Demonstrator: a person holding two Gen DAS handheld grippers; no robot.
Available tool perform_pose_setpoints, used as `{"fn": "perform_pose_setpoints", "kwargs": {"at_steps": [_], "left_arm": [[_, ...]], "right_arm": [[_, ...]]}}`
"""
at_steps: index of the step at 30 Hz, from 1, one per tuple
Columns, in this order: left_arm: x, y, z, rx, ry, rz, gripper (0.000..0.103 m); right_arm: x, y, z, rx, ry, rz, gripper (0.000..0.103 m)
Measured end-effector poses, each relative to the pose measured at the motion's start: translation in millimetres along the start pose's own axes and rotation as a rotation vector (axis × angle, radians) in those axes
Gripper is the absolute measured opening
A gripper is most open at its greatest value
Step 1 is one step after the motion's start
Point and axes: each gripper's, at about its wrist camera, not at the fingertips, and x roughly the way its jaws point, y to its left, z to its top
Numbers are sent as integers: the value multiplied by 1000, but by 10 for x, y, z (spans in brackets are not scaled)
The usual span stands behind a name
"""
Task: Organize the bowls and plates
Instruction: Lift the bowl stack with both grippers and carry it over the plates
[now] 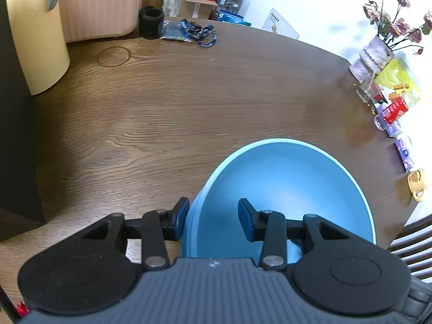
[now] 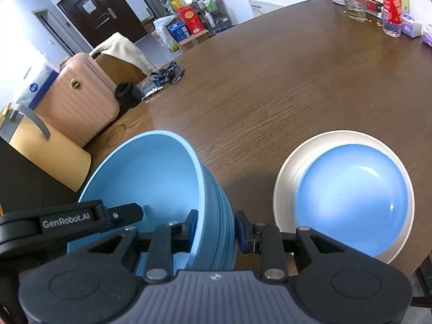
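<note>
Grippers left (image 1: 213,220) and right (image 2: 214,229) clamp opposite rims of blue bowl (image 2: 151,178), near table edge (image 1: 388,216).

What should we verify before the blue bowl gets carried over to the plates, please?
1. Right gripper on the bowl's wall, one finger inside and one outside: ok.
2. Left gripper straddling the opposite rim of the blue bowl: ok, though firm pad contact: cannot tell.
3. Bowl empty inside: ok.
4. Bowl clear of the table: cannot tell, its base is hidden.
5. Destination, the blue plate on the white plate, bare on top: ok.
6. Path between bowl and plates free of clutter: ok.
</note>
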Motion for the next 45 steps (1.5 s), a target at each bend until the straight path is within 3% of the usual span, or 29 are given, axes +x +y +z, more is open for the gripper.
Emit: {"fn": "perform_pose_setpoints", "kwargs": {"at_steps": [28, 45], "left_arm": [[221, -1322, -245, 82, 10, -84, 40], [710, -1661, -334, 71, 20, -98, 40]], "right_arm": [[-553, -1188, 258, 81, -77, -69, 28], [-291, -1710, 335, 21, -65, -105, 28]]}}
